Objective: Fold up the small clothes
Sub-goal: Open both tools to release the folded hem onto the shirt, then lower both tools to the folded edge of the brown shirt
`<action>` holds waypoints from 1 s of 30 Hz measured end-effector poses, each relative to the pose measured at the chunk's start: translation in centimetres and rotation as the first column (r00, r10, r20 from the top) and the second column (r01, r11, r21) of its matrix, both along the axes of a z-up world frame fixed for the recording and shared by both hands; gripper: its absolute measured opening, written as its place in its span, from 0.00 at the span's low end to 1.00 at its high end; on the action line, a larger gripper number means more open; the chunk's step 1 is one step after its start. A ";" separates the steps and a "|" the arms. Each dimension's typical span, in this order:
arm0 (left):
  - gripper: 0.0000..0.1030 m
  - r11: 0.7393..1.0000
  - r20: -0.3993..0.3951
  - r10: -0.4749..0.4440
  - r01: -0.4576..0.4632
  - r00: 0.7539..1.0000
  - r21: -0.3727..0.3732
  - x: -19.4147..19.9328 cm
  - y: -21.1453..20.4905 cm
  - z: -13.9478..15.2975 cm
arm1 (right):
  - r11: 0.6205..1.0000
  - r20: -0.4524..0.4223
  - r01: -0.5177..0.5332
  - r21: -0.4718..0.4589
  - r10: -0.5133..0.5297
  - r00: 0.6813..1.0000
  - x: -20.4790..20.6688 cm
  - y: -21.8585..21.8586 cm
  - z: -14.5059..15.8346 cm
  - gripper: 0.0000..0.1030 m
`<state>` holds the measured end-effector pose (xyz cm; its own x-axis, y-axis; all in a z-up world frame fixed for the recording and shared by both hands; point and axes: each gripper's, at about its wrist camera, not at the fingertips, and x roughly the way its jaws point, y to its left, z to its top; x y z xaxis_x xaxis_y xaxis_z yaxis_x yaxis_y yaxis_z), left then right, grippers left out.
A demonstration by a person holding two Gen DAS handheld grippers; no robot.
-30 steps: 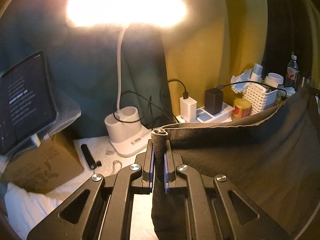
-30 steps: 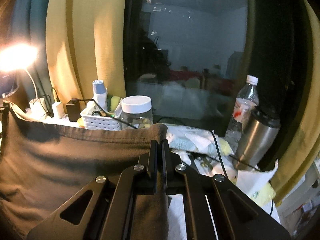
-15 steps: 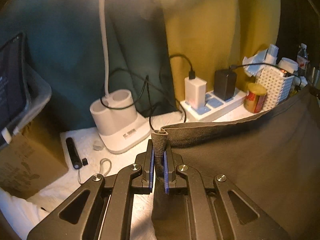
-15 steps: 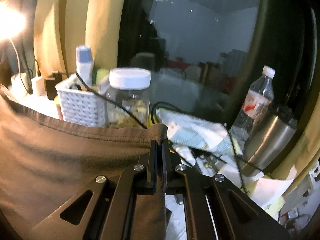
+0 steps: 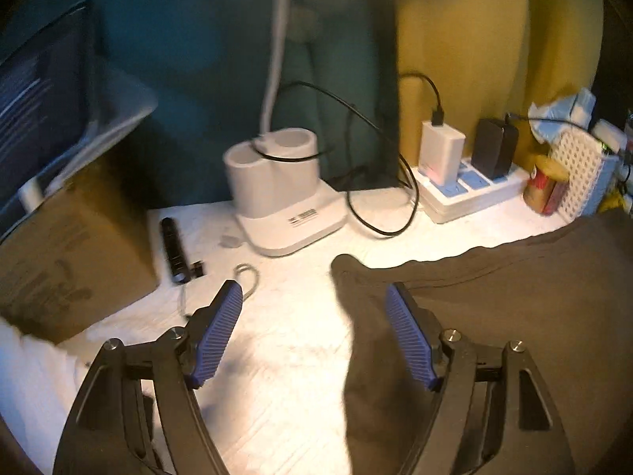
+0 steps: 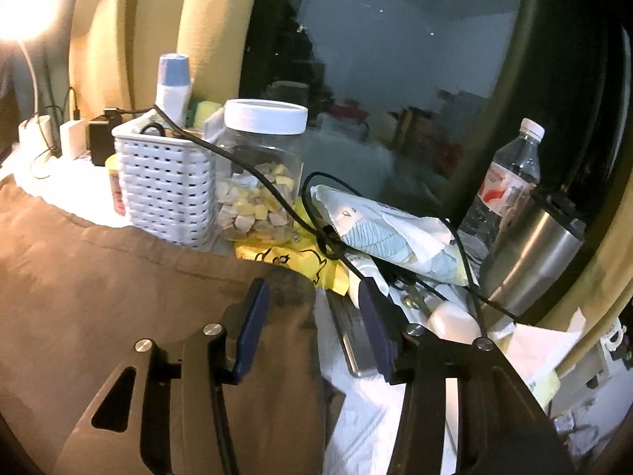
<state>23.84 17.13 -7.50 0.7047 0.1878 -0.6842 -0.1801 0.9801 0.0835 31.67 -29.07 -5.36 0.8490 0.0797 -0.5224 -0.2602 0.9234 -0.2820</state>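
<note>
Left gripper: jaws opening, blue pads spread wide, nothing pinched between them.
Right gripper: jaws opening too, pads apart and clear of the fabric.
Brown garment: lying flat on the white table cover, spread out to the right in the left wrist view.
Garment against left gripper: its near corner sits in the gap, up towards the right-hand pad; the left-hand pad hangs over bare white cover.
Garment against right gripper: here the cloth fills the left of the view, and its corner reaches under the left-hand pad and partway into the gap; the right-hand pad is over white cover and clutter.
Garment's top edge: a hemmed line running along the back, just short of the white basket and the clear jar.
Left of the garment: lamp base, a small black torch and a cardboard box, all apart from the cloth.
Behind it: power strip with two chargers plugged in.
Right of it: water bottle and steel flask, well clear of the garment.
</note>
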 end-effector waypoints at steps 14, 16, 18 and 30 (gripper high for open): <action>0.73 0.995 -0.025 0.023 -0.025 0.999 -0.096 -9.2 0.5 0.0 | 0.996 -0.041 0.053 0.075 -0.050 0.998 -7.3 -3.3 0.7 0.48; 0.73 0.993 -0.033 0.027 -0.030 0.999 -0.113 -10.2 0.2 -0.3 | 0.994 -0.047 0.062 0.086 -0.058 0.997 -8.3 -3.8 0.6 0.48; 0.73 0.991 -0.039 0.024 -0.029 0.999 -0.129 -11.3 -0.2 -0.5 | 0.993 -0.052 0.067 0.098 -0.062 0.997 -9.5 -4.2 0.6 0.48; 0.73 0.985 -0.043 -0.009 0.001 0.999 -0.171 -15.8 -2.8 -1.3 | 0.988 -0.071 0.063 0.140 -0.053 0.996 -14.4 -5.6 0.2 0.48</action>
<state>8.03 14.38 -8.78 0.6739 0.0618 -0.7363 -0.1751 0.9815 -0.0779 17.23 -34.62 -5.11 0.8178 0.1088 -0.5651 -0.2188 0.9670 -0.1306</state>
